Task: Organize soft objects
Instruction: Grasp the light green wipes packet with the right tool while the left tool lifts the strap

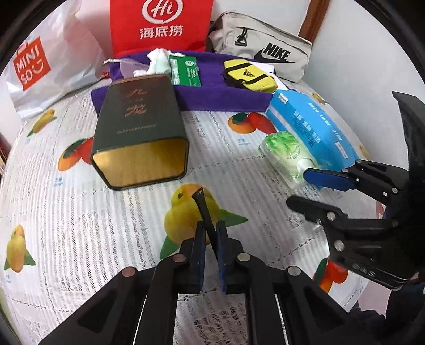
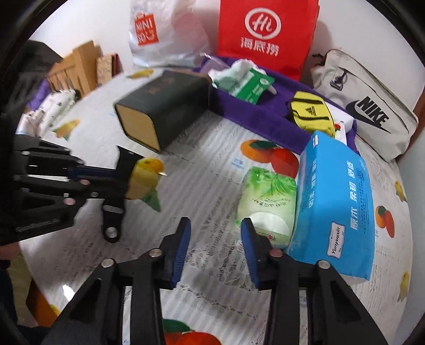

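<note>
Reaching for the green tissue pack

My right tool [image 2: 215, 252] has its jaws apart with nothing between them, one pad just beside the green tissue pack [image 2: 267, 204], lined up to pinch it. That pack lies against the blue tissue pack [image 2: 336, 201], keeping soft things together. My left tool [image 1: 210, 238] is clamped on a thin black strip [image 1: 203, 209], well left of the green pack.

White plastic bag [image 1: 39, 61] reads MINISO. Red paper bag [image 1: 162, 24]: Hi, 海底捞. Beige fabric pouch [image 1: 263, 50]: NIKE; blue tissue pack [image 2: 337, 204]: Yunyuexin.
</note>
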Tool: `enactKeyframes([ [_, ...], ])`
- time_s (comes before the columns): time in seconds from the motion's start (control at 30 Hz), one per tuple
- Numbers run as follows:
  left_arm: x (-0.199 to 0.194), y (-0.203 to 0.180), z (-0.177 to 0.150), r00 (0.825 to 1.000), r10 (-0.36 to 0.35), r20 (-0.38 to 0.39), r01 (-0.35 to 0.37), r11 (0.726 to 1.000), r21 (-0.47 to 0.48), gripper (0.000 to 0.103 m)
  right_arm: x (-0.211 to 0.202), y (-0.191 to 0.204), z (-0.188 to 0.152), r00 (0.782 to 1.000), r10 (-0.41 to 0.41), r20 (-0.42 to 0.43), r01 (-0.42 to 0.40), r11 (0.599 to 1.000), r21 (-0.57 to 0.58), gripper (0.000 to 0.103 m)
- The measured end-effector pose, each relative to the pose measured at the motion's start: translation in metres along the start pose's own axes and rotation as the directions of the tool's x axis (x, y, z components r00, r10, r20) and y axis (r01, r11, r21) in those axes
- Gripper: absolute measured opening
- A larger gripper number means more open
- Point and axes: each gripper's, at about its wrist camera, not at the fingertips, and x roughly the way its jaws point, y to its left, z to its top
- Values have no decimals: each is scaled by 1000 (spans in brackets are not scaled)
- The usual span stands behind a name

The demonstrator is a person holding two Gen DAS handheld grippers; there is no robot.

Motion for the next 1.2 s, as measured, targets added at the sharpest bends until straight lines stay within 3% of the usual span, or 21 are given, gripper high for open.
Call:
enactKeyframes([
  [0.27,8,11,-1,999,-46,-10,46,998,-48,8,16,8,4,997,-76,-14,75,996,-49,35],
  [0.3,9,11,0,999,-46,-12,46,998,-52,8,17,8,5,997,-76,-11,75,996,-47,32],
  [0.4,11,12,0,998,-55,-14,55,997,-58,8,19,3,5,992,-126,0,126,991,-45,7],
  [0.43,10,13,0,998,-59,-11,58,997,-60,8,19,1,5,992,-126,0,126,991,-43,7],
  [0.8,-3,18,2,998,-53,19,54,996,-74,6,-15,-8,-6,999,31,40,-33,998,50,3],
  [1.2,-26,13,7,997,-40,73,47,995,-92,4,-41,-22,-8,992,72,106,-84,990,114,3],
])
